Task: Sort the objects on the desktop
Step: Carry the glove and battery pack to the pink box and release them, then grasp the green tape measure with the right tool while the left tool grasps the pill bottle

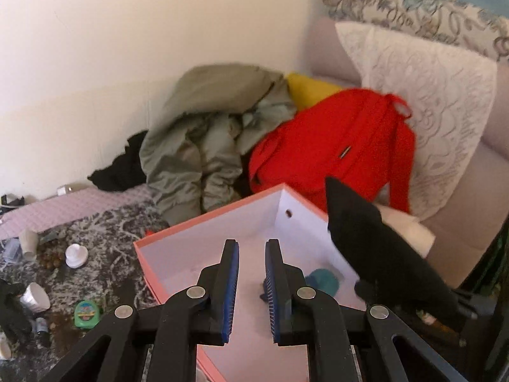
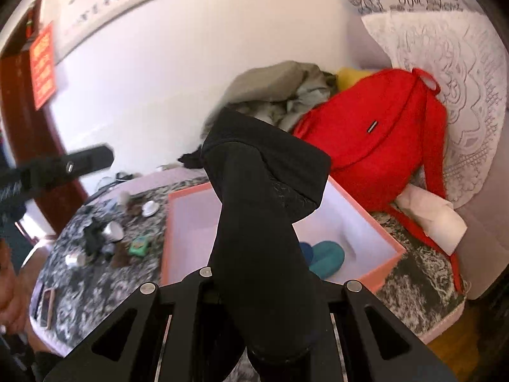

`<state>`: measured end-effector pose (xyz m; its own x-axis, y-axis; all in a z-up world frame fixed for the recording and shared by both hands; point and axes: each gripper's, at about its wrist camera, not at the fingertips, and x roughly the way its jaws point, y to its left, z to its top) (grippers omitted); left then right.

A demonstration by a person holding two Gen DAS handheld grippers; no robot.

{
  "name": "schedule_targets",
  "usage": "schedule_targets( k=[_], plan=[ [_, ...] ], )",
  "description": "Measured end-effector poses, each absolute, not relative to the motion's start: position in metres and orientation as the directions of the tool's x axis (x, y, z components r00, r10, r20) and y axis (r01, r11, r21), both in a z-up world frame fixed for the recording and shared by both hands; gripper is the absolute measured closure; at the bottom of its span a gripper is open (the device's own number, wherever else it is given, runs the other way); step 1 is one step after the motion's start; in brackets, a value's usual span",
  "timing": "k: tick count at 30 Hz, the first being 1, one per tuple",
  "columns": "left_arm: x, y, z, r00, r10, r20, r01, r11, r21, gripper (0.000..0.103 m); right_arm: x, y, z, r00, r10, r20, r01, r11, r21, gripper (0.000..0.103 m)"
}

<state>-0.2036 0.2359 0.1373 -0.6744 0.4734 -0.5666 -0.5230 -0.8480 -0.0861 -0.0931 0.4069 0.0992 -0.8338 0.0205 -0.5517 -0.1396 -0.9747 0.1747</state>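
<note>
A pink box with a white inside stands open on the patterned surface; it also shows in the right wrist view. A teal rolled item lies in it, also seen in the right wrist view. My left gripper is open and empty above the box. My right gripper is shut on a black cloth item and holds it above the box; the cloth hides its fingertips. The same black item hangs at the right of the left wrist view.
A red backpack, a grey-green jacket and a white lace pillow lie behind the box. Left of the box lie a green toy, a white cap, paper cups and clutter.
</note>
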Motion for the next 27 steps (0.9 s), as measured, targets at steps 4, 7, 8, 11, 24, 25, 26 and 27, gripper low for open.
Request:
schedule_targets(
  k=[4,7,8,11,24,25,26,27],
  plan=[
    [-0.237,0.253,0.108,-0.652,0.441,-0.617,-0.505,-0.859,-0.081,0.091,-0.14,0.424,0.08,-0.817,0.023,-0.576,-0.165,-0.967,0.195,0.09],
    [-0.263,0.262,0.087,-0.631,0.421,-0.651,-0.488,-0.869,-0.089,0.089,-0.175,0.442,0.062,-0.801,0.016,-0.598,-0.191,-0.954,0.231,0.088],
    [-0.271,0.265,0.08,-0.623,0.417,-0.662,-0.482,-0.871,-0.095,0.082,-0.184,0.446,0.058,-0.794,0.006,-0.608,-0.189,-0.953,0.237,0.084],
    [-0.285,0.265,0.066,-0.627,0.375,-0.682,-0.431,-0.897,-0.097,0.007,-0.222,0.46,0.03,-0.712,0.011,-0.702,-0.228,-0.95,0.216,0.028],
    [-0.234,0.152,0.058,-0.703,0.198,-0.683,-0.239,-0.97,-0.036,0.004,-0.175,0.387,0.062,-0.785,-0.006,-0.62,-0.163,-0.963,0.216,0.011],
    [-0.228,0.138,0.058,-0.709,0.182,-0.681,-0.221,-0.975,-0.03,0.004,-0.173,0.371,0.064,-0.786,-0.029,-0.617,-0.135,-0.967,0.217,0.01],
    [-0.223,0.124,0.057,-0.714,0.164,-0.68,-0.203,-0.979,-0.023,0.004,-0.171,0.355,0.066,-0.788,-0.051,-0.614,-0.107,-0.97,0.218,0.01],
    [-0.218,0.11,0.056,-0.72,0.144,-0.679,-0.183,-0.983,-0.014,0.004,-0.169,0.339,0.069,-0.788,-0.074,-0.611,-0.078,-0.973,0.218,0.009]
  ],
)
